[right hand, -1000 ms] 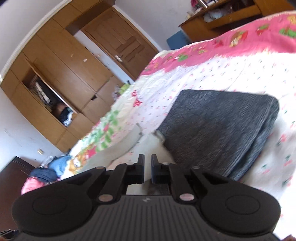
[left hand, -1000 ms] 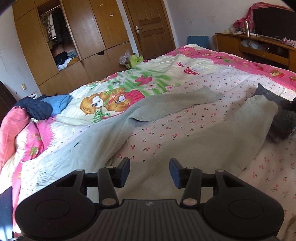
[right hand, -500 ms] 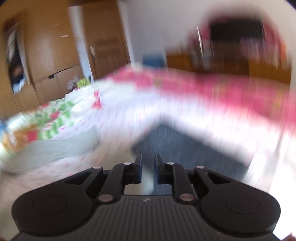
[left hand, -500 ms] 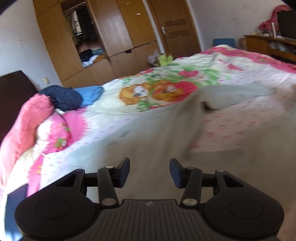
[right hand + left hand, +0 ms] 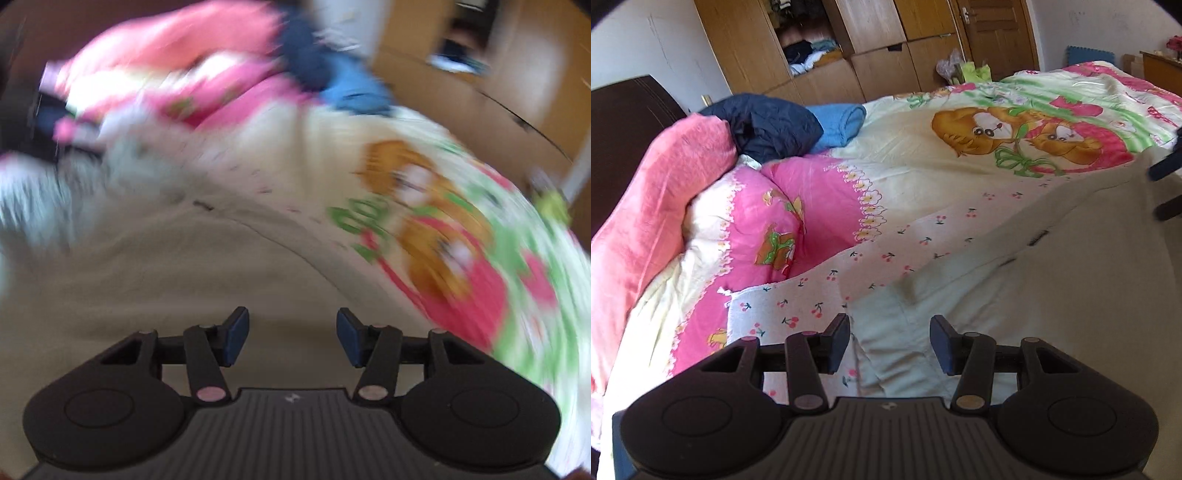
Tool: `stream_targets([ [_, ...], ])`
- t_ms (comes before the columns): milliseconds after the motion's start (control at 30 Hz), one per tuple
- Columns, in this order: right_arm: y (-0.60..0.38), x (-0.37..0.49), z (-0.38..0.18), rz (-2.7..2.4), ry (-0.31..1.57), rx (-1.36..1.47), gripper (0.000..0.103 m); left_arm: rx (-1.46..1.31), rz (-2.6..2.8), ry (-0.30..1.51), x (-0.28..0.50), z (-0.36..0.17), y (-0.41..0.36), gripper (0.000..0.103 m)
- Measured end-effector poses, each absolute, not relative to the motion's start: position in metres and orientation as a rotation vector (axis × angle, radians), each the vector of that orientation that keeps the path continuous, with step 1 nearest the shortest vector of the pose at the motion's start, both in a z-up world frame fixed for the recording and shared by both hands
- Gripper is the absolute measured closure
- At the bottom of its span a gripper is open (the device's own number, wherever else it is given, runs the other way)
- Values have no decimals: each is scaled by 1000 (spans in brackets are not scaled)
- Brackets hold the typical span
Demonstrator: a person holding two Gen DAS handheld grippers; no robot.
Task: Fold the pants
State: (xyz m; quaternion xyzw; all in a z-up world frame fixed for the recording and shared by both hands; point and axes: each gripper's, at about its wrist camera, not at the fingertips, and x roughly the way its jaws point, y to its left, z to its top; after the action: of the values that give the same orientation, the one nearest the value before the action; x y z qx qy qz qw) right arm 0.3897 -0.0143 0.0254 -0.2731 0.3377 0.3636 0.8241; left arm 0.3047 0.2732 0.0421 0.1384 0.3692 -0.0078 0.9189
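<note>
Pale grey-green pants (image 5: 1052, 280) lie spread on the bed; they also fill the lower part of the blurred right wrist view (image 5: 184, 273). My left gripper (image 5: 889, 341) is open and empty, low over the pants' waistband corner near the bed's left side. My right gripper (image 5: 291, 338) is open and empty just above the pants' cloth. The right gripper's dark fingers show at the right edge of the left wrist view (image 5: 1167, 184).
The bed carries a cartoon quilt (image 5: 1015, 136), a cherry-print sheet (image 5: 923, 236), pink pillows (image 5: 650, 206), a dark blue jacket (image 5: 772, 125) and a blue rolled cloth (image 5: 838, 122). A wooden wardrobe (image 5: 820, 48) and door stand behind.
My left gripper swung left toward the pillows and dropped to the waistband. My right gripper left the dark grey folded garment, swung over the pants and opened.
</note>
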Motion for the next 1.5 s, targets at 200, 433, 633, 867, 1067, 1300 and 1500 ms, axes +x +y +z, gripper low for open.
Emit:
stream_targets([
  [200,12,434,12,804,770,-713,40,285,-142,804,341,32,289,28],
  [433,19,470,4,885,942,-643,53,248,-249,896,363,23,305,29],
  [633,12,464,4,887,959,-557,77,211,-213,991,375,11,310,49],
  [867,8,435,27,827,859,-562,101,316,-154,938,359,21,286,76],
  [1067,-17,379,73,834,736,-537,102,364,-85,769,294,71,273,77],
  [1300,-60,241,121,895,581,-538,102,320,-67,707,160,117,267,78],
  [1500,-47,131,48,936,775,-605,98,340,-46,790,81,65,254,79],
])
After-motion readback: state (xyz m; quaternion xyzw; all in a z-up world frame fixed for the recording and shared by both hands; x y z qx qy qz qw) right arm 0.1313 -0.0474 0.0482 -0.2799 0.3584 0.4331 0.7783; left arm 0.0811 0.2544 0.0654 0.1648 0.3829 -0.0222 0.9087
